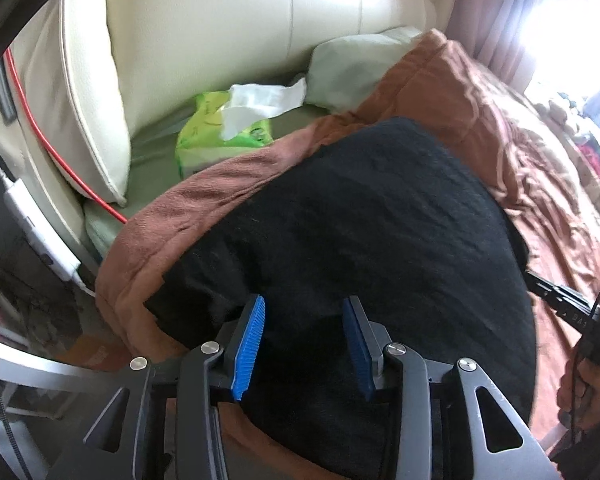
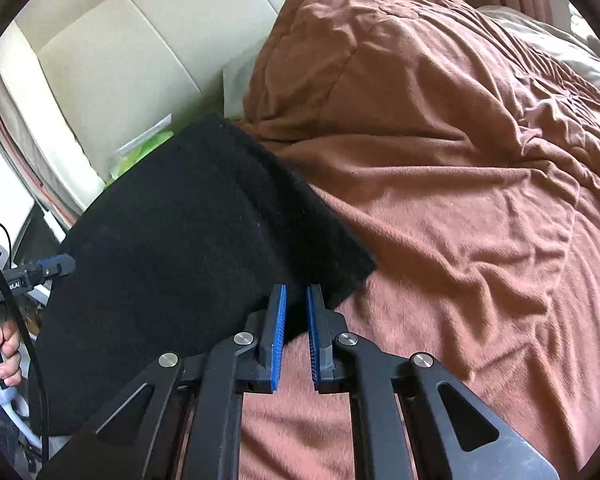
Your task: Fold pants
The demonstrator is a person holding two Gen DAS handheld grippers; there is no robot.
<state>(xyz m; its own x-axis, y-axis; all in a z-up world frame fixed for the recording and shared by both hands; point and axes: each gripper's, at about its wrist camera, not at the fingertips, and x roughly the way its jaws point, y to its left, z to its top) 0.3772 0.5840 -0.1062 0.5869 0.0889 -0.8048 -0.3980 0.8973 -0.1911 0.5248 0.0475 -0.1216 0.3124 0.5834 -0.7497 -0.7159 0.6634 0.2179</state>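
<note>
Brown blanket point(image 2: 460, 200) carries the pants point(image 2: 188, 216); right gripper point(image 2: 296, 332) clamps their corner, left gripper point(image 1: 304, 344) gapes above them.

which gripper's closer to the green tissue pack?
Left. The left gripper sits over the black pants on the side facing the green tissue pack. The right gripper is at the pants' opposite edge, farther away.

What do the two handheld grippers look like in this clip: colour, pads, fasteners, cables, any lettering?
Both the left gripper and the right gripper have black angular linkage arms with round silver pivot bolts and triangular cut-outs. Their fingers carry ribbed blue pads. Black cables trail beside each handle, and pale lettering on the bodies is too blurred to read fully.
</note>
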